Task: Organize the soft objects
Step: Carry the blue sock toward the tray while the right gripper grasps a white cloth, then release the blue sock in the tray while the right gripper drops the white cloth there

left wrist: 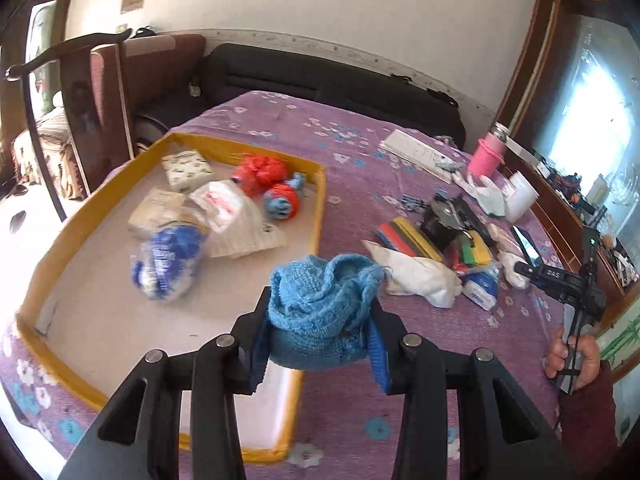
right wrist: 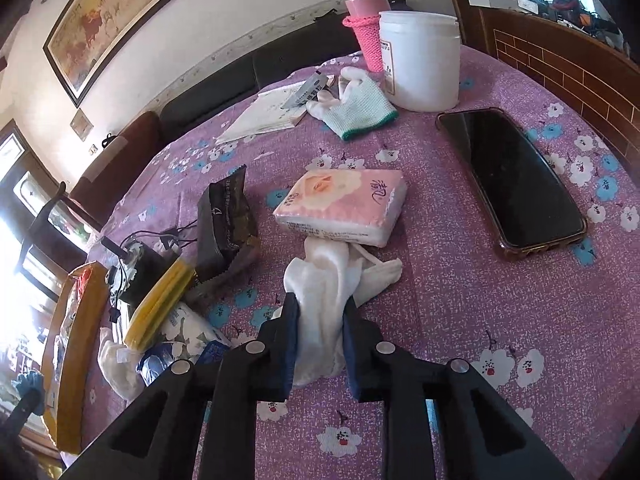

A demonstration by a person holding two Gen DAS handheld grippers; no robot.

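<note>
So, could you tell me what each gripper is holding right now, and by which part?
The left gripper clamps a bunched blue knitted piece around its lower bulk. The right gripper is shut on a white sock across its near end.

Daylit room; window [left wrist: 592,92] glare blown out; fisheye bending and dark corners; blue knit bundle [left wrist: 168,264] in tray motion-blurred.

The left gripper [left wrist: 320,320] clamps a blue knitted piece [left wrist: 320,312], while the right gripper [right wrist: 320,320], angled downward, pinches a white sock [right wrist: 324,300].
</note>
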